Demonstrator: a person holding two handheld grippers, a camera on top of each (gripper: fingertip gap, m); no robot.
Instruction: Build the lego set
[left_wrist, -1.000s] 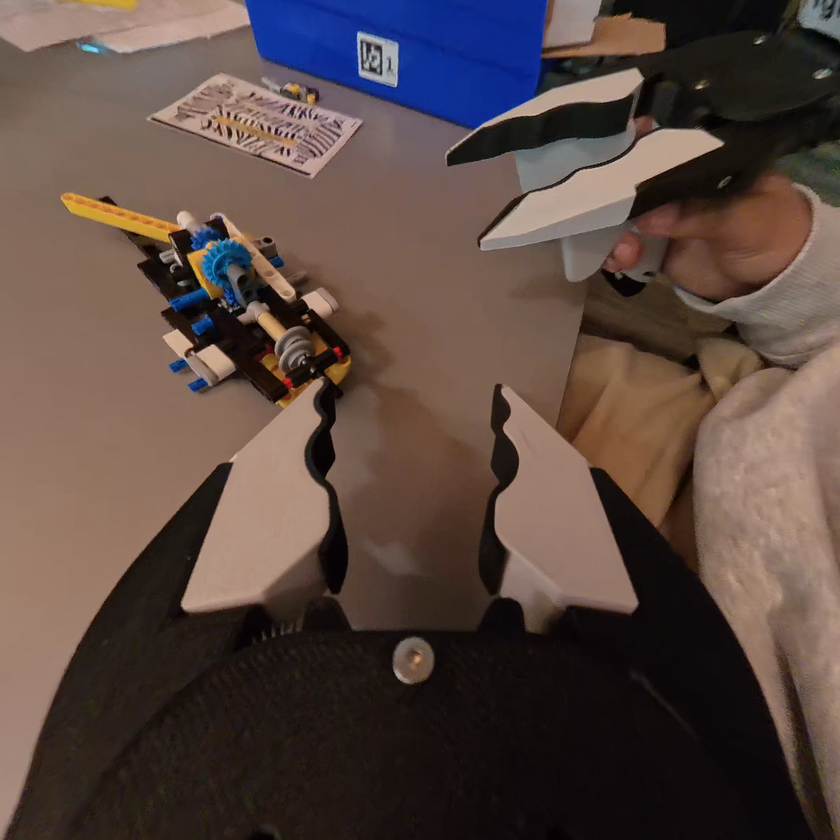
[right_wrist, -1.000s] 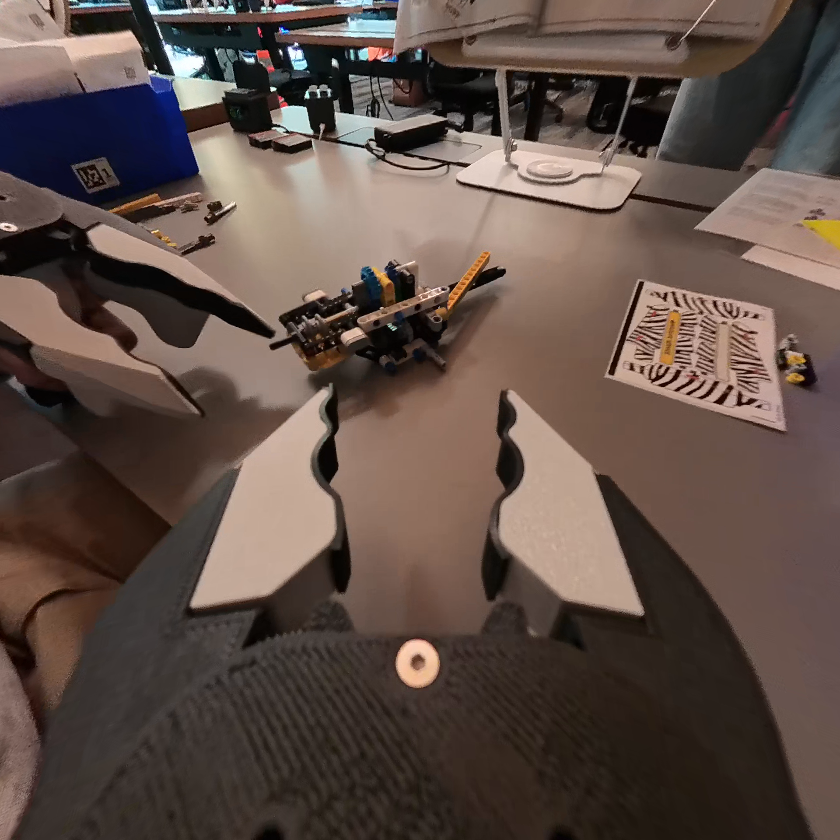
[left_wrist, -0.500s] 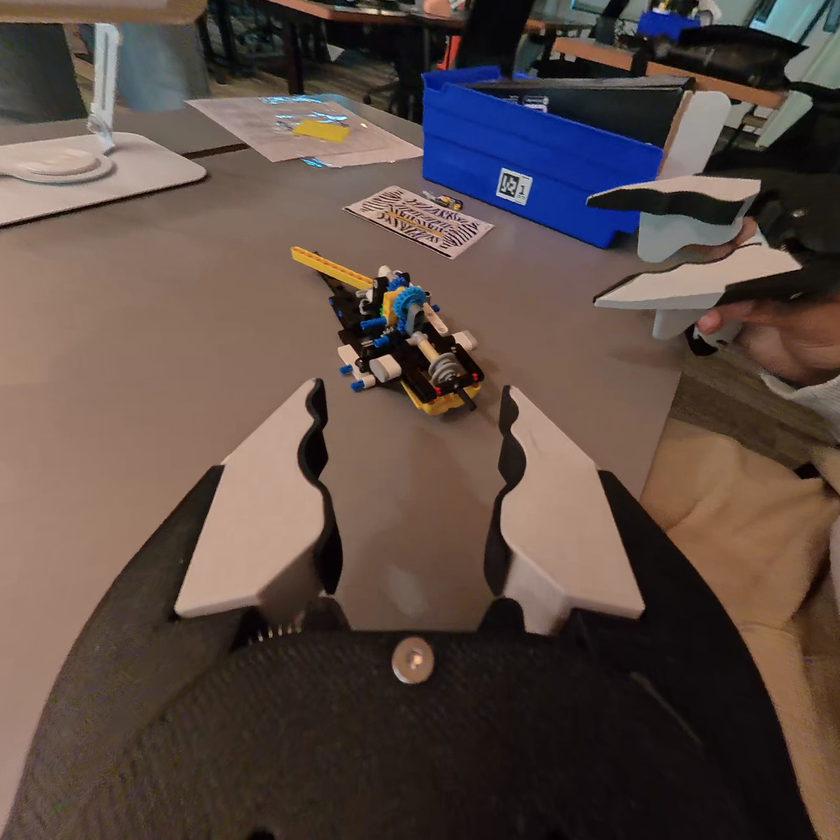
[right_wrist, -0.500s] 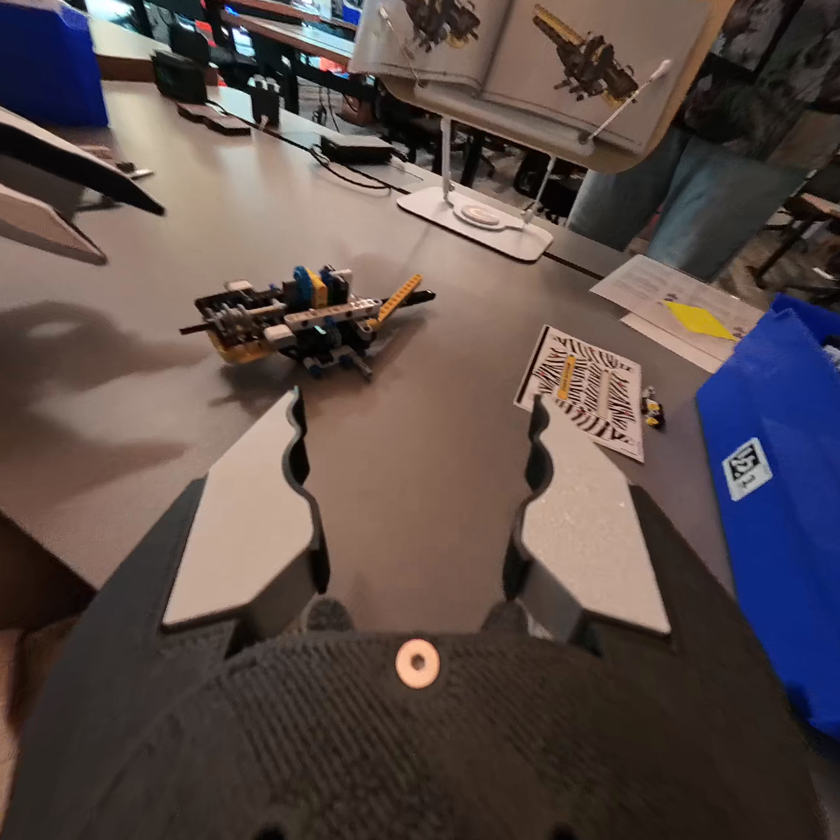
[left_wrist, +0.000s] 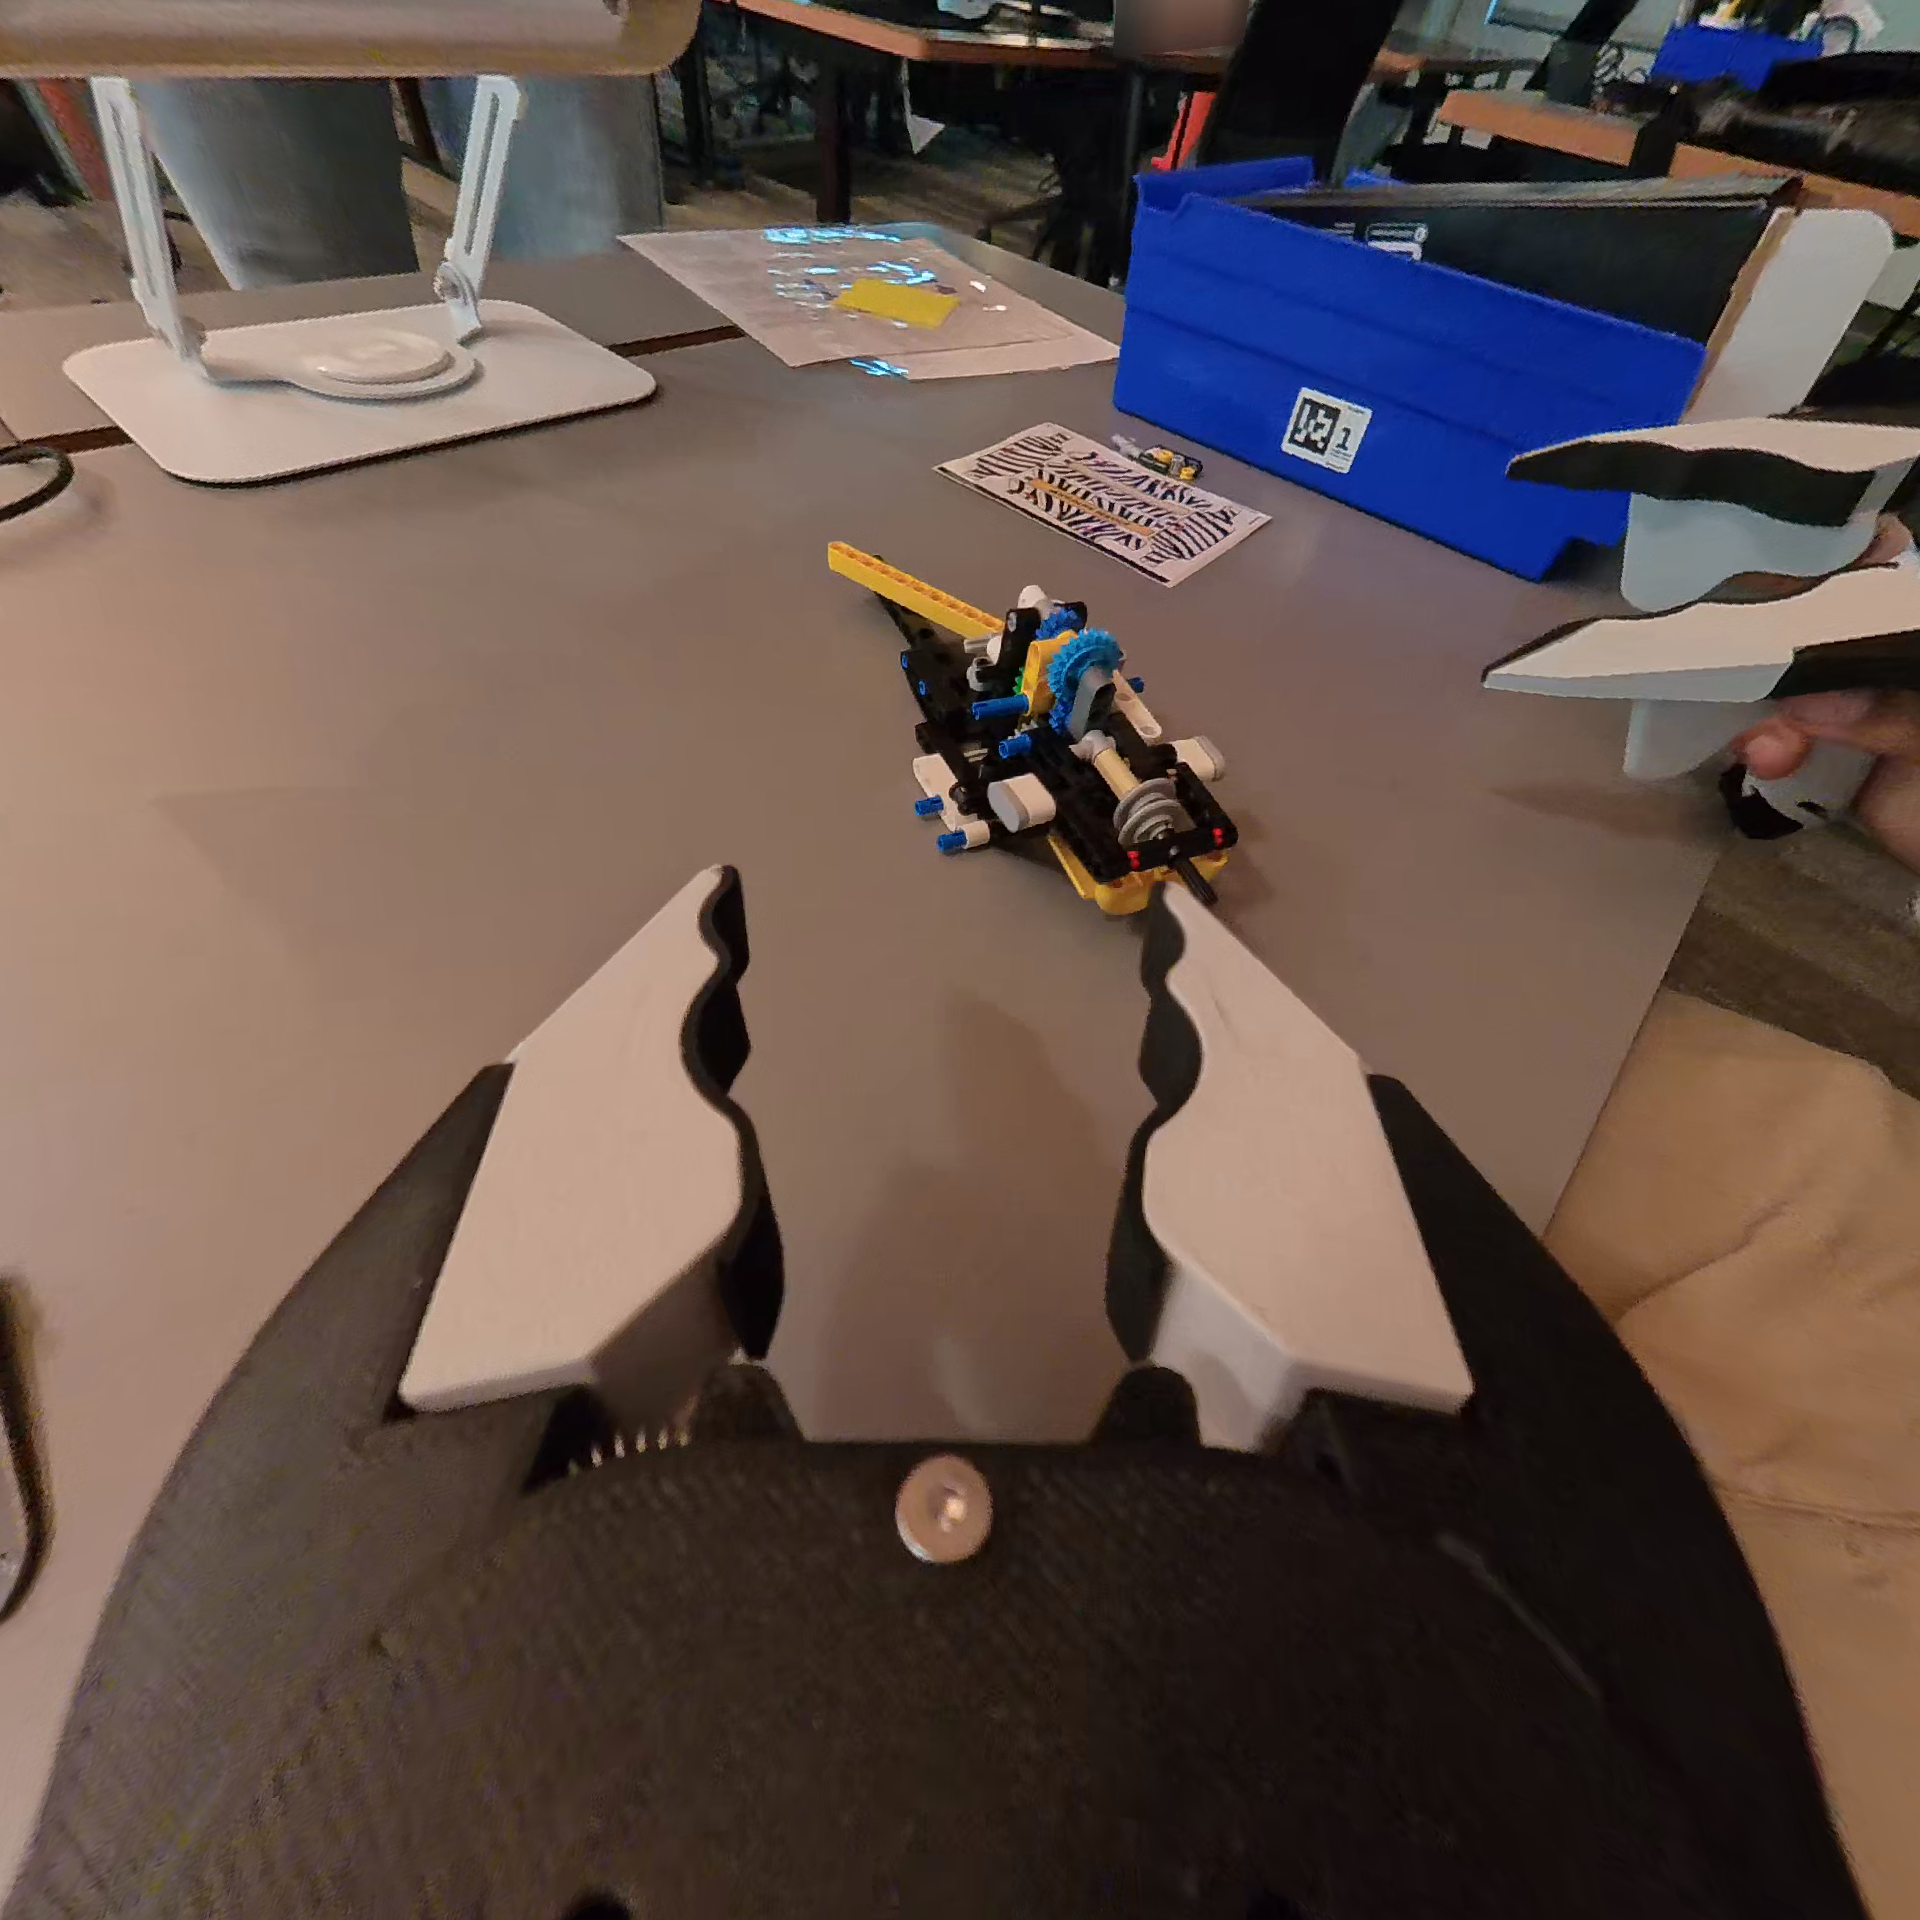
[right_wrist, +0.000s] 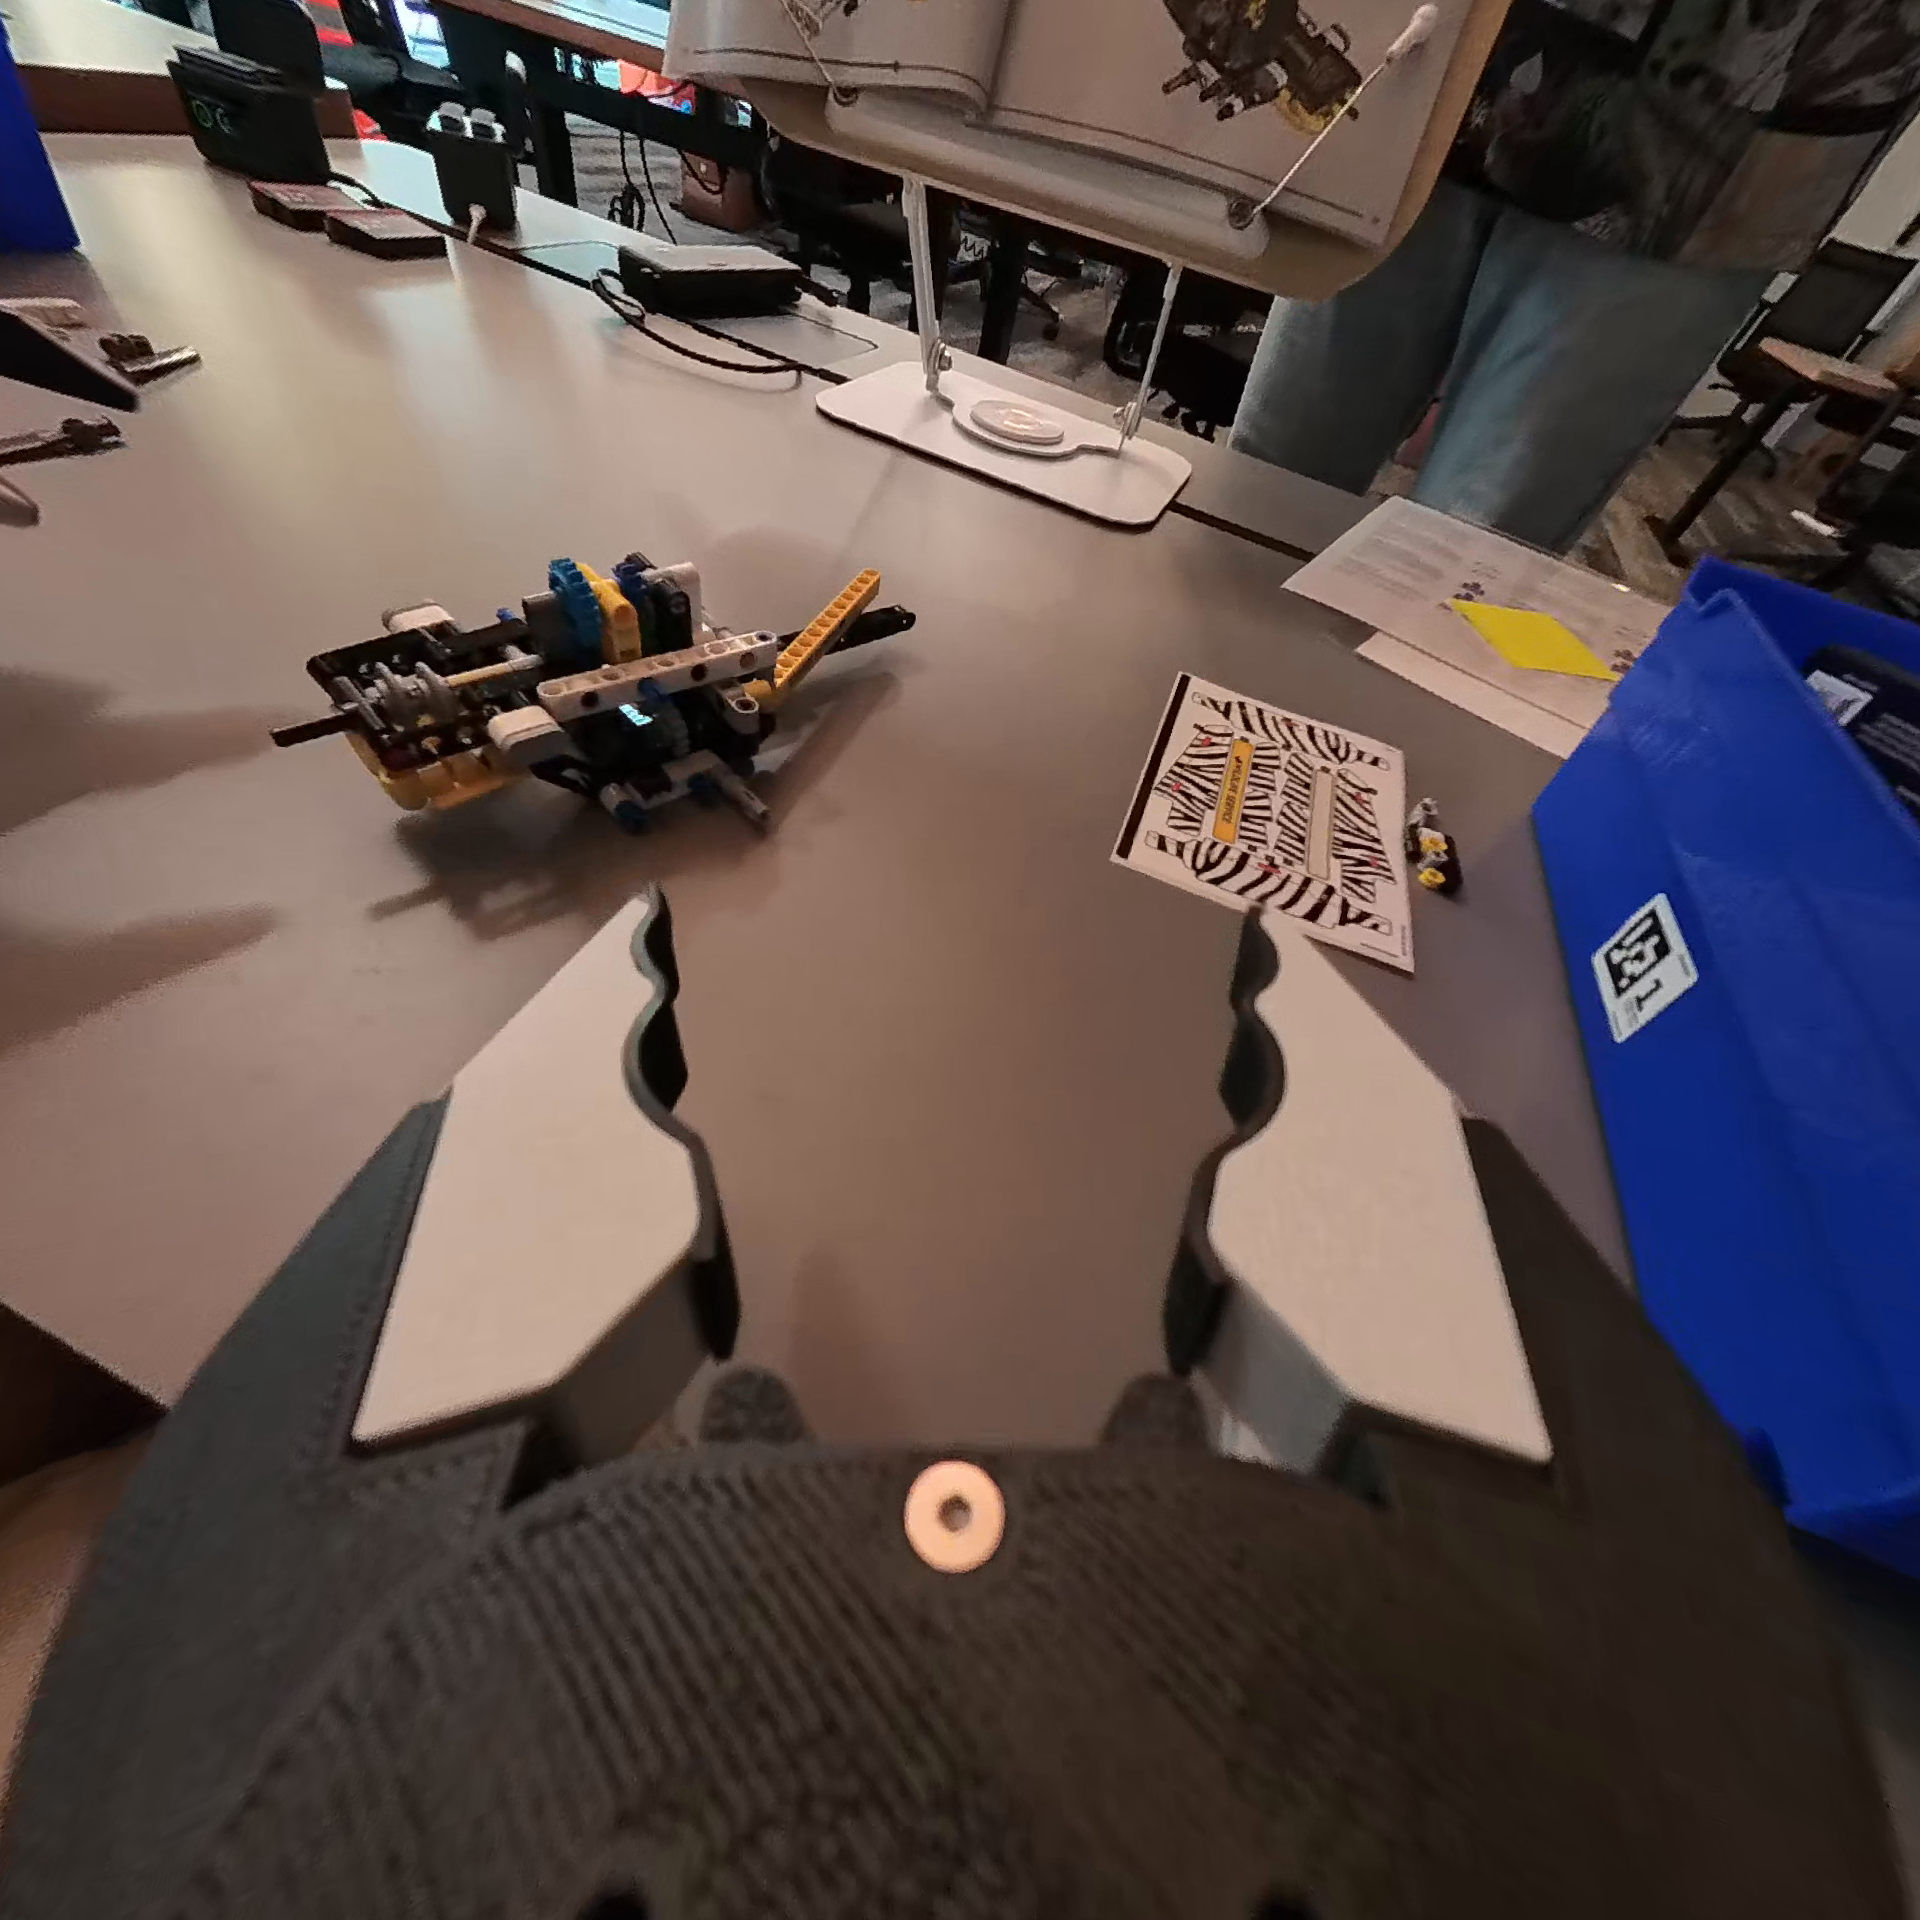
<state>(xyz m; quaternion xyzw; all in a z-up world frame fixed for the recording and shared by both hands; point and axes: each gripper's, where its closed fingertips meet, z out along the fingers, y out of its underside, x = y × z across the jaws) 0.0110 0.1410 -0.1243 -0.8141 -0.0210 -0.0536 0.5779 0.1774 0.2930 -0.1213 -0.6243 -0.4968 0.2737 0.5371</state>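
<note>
While both of your grippers hang above the grey table, the biggest thing beside you is the blue bin at the right edge, wearing a square black-and-white marker tag on its side. Behind it all, a white stand holds up an open instruction booklet. The lego build, a black, yellow and blue chassis with gears, sits on the table ahead, untouched, just past your left gripper's right fingertip. Near it lies a zebra-striped sticker sheet, with a few tiny loose pieces just beside that. Your left gripper is spread wide, holding nothing. Your right gripper is likewise gaping and empty, aimed between build and sheet; from the left camera it floats sideways off the table's edge.
</note>
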